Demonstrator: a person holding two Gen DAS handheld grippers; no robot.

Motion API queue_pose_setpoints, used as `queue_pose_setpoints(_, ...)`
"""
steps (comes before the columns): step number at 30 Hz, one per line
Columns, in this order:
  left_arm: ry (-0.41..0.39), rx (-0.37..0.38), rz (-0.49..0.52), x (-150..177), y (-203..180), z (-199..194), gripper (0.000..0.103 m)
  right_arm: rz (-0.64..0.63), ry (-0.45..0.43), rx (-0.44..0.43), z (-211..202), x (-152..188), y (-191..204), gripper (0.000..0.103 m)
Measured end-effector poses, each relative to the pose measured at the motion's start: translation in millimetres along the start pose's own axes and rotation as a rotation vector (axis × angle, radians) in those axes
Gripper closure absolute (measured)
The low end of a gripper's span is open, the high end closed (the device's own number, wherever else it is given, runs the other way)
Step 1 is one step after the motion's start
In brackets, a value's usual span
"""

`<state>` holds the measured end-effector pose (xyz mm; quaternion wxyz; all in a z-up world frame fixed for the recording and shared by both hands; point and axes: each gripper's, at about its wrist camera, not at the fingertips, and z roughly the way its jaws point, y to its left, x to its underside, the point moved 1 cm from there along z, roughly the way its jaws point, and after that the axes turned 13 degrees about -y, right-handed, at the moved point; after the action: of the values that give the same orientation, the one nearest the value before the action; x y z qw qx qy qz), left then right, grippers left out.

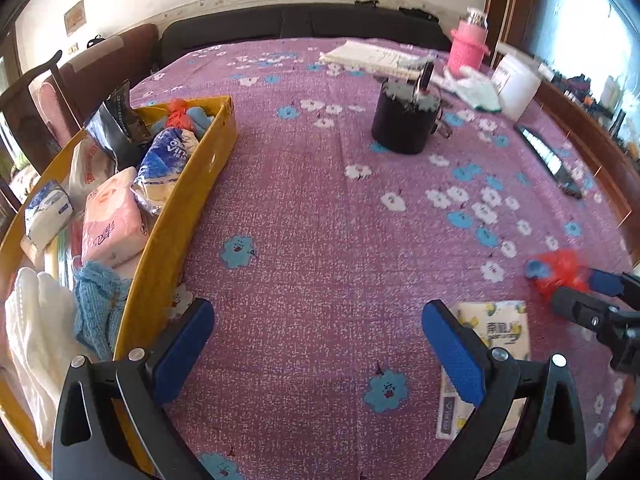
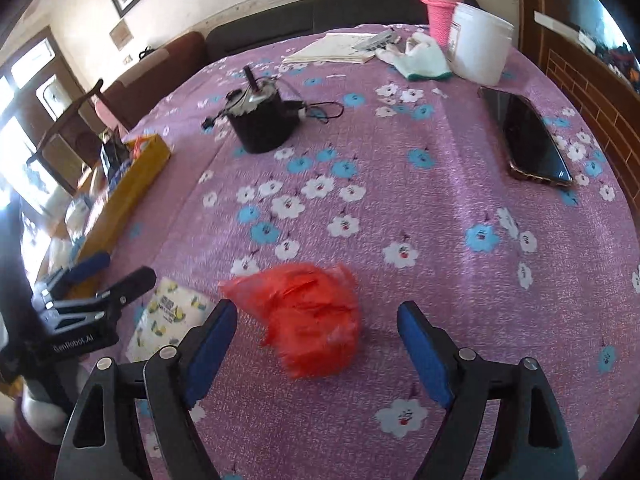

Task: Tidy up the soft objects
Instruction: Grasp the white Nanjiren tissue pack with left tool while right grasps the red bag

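A crumpled red plastic bag (image 2: 316, 320) lies on the purple flowered cloth (image 2: 400, 200), between the spread blue pads of my right gripper (image 2: 318, 312); neither pad presses on it. In the left wrist view the same red bag (image 1: 560, 268) sits at the right edge with my right gripper (image 1: 578, 288) around it. A lemon-print tissue pack (image 1: 496, 332) lies just right of my left gripper (image 1: 318, 316), which is open and holds nothing. The yellow box (image 1: 188, 184) to its left holds several tissue packs, a blue knitted cloth (image 1: 100, 300) and white fabric (image 1: 36, 320).
A black round container (image 2: 264, 124) with cables stands mid-table. A dark phone (image 2: 532, 140) lies at the right. A white tub (image 2: 480, 44), a pink bottle (image 2: 440, 4), a pale glove (image 2: 424, 60) and papers (image 2: 336, 48) are at the far end. Chairs (image 1: 48, 92) stand beyond the box.
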<state>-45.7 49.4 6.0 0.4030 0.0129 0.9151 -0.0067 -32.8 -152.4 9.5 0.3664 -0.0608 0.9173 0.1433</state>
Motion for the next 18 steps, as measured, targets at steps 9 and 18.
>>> queue_pose_setpoints(9,0.055,-0.053,0.043,7,-6,17,0.0,-0.052,-0.013,0.025,2,4,19,0.056)
queue_pose_setpoints(18,0.08,0.172,-0.098,9,-9,-19,0.0,-0.087,-0.063,0.091,-29,18,8,0.056)
